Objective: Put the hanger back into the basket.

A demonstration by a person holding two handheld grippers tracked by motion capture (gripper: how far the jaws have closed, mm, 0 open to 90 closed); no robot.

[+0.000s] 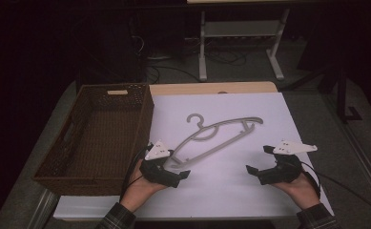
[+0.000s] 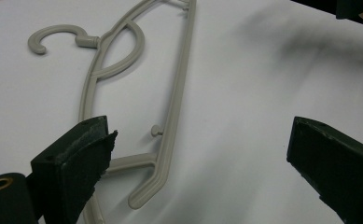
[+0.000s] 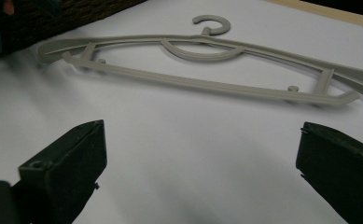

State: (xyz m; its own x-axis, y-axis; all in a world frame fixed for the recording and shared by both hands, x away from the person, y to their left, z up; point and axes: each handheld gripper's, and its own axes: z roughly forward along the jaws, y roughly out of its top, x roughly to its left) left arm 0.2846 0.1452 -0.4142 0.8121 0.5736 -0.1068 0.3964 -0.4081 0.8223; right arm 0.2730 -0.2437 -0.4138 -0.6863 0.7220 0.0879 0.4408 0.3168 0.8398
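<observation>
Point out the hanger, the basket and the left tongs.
hanger (image 1: 221, 128), high view, on its upper arm near the hook.
basket (image 1: 147, 114), high view, on its right wall.
left tongs (image 1: 180, 177), high view, midway between their tips, jaws apart.

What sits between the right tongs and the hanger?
Nothing: bare white sheet between the right tongs and the hanger, clearest in the right gripper view.

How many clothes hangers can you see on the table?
1. The grey hanger lies flat on the white sheet, right of the basket, between the left gripper and the right gripper. The basket looks empty.
</observation>
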